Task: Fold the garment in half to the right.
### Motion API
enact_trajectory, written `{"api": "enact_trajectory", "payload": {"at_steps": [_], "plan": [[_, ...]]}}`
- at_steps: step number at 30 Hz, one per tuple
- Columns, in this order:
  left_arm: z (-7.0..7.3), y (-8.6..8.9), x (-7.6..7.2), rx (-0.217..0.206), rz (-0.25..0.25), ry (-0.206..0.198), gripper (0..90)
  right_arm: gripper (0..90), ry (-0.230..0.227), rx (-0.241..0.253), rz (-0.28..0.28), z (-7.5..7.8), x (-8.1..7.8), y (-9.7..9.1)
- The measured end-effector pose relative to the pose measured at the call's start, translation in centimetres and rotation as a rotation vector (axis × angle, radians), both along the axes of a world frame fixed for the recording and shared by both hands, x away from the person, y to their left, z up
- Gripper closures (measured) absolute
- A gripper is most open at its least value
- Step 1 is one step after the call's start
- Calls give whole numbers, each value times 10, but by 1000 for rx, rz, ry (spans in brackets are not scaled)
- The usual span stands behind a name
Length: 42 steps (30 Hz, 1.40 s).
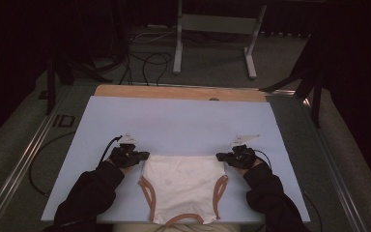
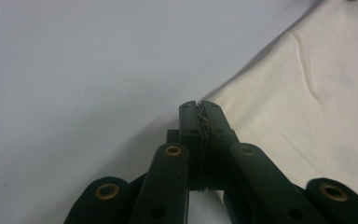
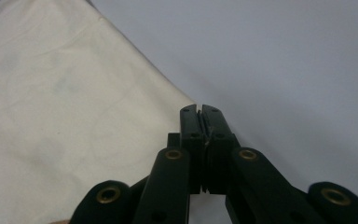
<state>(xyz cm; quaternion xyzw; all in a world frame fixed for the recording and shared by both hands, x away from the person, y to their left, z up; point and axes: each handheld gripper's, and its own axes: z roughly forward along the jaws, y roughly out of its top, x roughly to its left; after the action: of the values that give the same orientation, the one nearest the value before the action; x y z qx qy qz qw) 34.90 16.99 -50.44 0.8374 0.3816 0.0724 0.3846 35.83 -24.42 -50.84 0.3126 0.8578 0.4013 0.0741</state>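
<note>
So this is the grab stage of what looks like a fold. The cream tank top (image 1: 183, 186) with brown trim lies flat on the light blue mat (image 1: 174, 125) at the near edge of the desk, hem side away from the person. The left tongs (image 1: 142, 155) are clamped fully together on the far left corner of the hem, and in the left gripper view you can see a sliver of cloth pinched between the jaws. The right tongs (image 1: 218, 156) are squeezed closed on the far right corner the same way. My guess for the next move: lift both corners together, evenly, so the hem stays straight and neither corner slips out.
</note>
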Motion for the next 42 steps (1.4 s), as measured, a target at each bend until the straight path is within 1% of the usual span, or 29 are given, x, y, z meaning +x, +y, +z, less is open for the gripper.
{"api": "enact_trajectory", "payload": {"at_steps": [3, 4, 6, 13, 14, 15, 16, 21, 24, 27, 29, 30, 31, 34, 39, 42], "plan": [[2, 0, 4, 3, 5, -10, 900, 888, -7, -12, -4, 2, 5, 2], [2, 1, 6, 1, 2, -8, 900, 888, -9, -12, -5, 2, 7, 2], [4, 2, 10, -10, 11, -16, 900, 888, -9, -13, -13, 4, 12, 3], [5, 3, 25, -14, 33, -40, 899, 888, -25, -20, -35, 7, 30, 6], [5, 2, 27, -18, 35, -39, 900, 888, -20, -23, -42, 7, 32, 7], [5, 2, 30, -23, 40, -45, 900, 888, -26, -23, -45, 8, 34, 7], [5, 3, 33, -28, 39, -42, 899, 888, -25, -19, -52, 8, 36, 7], [3, 1, 45, -23, 56, -56, 899, 887, -23, -21, -75, 6, 49, 7], [1, 1, 50, -30, 69, -62, 899, 887, -18, -24, -90, 4, 56, 7], [0, -1, 55, -28, 76, -67, 899, 887, -14, -26, -106, 2, 63, 6], [0, -2, 59, -18, 80, -72, 899, 887, -5, -25, -118, 0, 67, 6], [0, -3, 61, -24, 84, -70, 899, 887, -10, -28, -120, -1, 69, 6], [0, -4, 62, -14, 84, -70, 899, 887, -6, -29, -123, -1, 71, 6], [0, -5, 67, -12, 91, -78, 899, 886, -6, -38, -133, -2, 76, 6], [-3, -7, 74, -8, 107, -77, 899, 886, -8, -27, -145, -2, 83, 6], [-5, -7, 76, -7, 115, -70, 898, 885, -11, -31, -147, -3, 86, 8]]}}
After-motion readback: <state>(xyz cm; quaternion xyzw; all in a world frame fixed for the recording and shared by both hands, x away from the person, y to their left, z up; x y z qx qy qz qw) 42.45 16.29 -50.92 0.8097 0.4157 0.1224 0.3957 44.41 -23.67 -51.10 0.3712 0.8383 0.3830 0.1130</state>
